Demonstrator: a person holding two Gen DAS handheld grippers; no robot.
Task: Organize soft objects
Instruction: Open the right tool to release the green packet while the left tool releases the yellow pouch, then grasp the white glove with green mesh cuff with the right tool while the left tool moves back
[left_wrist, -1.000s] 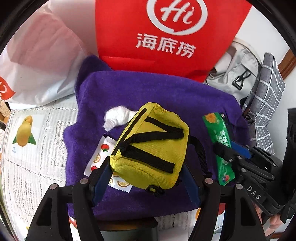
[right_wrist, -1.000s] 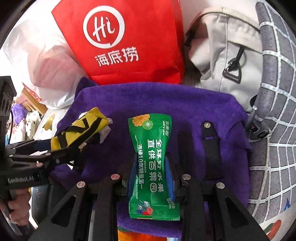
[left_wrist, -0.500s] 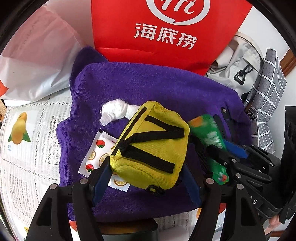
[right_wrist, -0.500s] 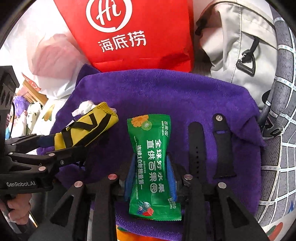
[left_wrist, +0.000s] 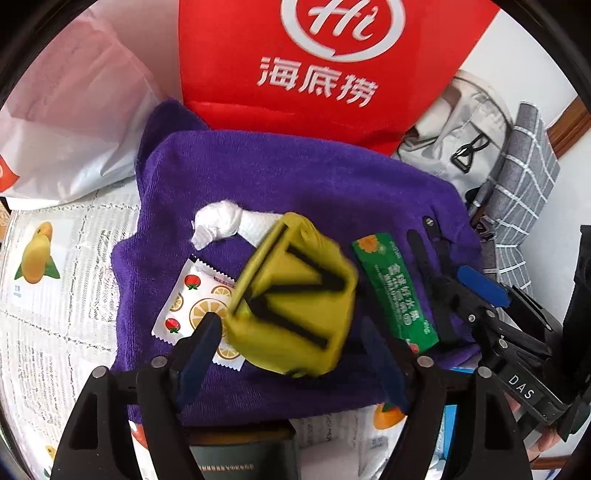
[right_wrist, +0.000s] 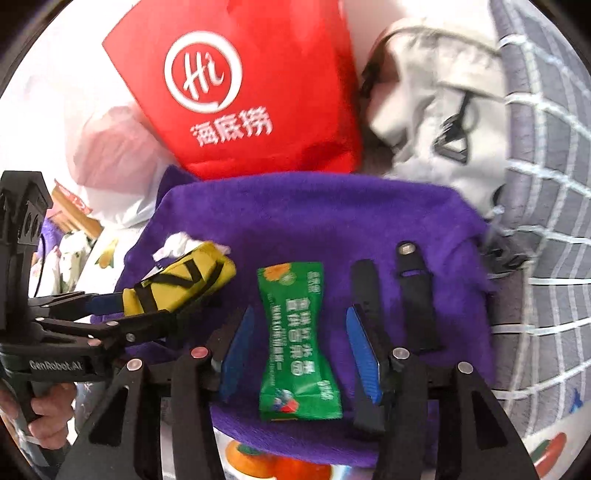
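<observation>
L-wrist view, left to right: white plastic bag (left_wrist: 74, 122) upper left, fruit-print newspaper-style table cover (left_wrist: 55, 295) below it at the left edge. Center is the purple towel (left_wrist: 295, 184), spread flat, w/ the red Hi bag (left_wrist: 332, 55) standing behind it at top center. On the towel, left-center: knotted white tissue wad (left_wrist: 221, 221), and just below it a white fruit-print sachet (left_wrist: 192, 310), partly under the yellow pouch (left_wrist: 295, 302). Left gripper (left_wrist: 291, 339) at bottom center, jaws opening; the pouch sits between the blue pads (left_wrist: 201, 347), motion-blurred. Left pad is still at the pouch's edge, right pad looks clear of it, so no firm grip. Right of the pouch: green snack packet (left_wrist: 395, 291) lying on the towel, then two black watch-strap pieces (left_wrist: 424, 273). Far right: grey backpack (left_wrist: 454, 140), grey checked cloth (left_wrist: 524, 184), and the other gripper coming in from the lower right. R-wrist view, left to right: person's hand (right_wrist: 48, 410) on the left tool's handle at lower left, yellow pouch left-center on the towel. Right gripper (right_wrist: 299, 354) bottom center, jaws opening, roughly half spread; green packet lies flat on the towel between the pads w/ a gap on both sides, not gripped. Straps just right of it, backpack and checked cloth upper right.
</observation>
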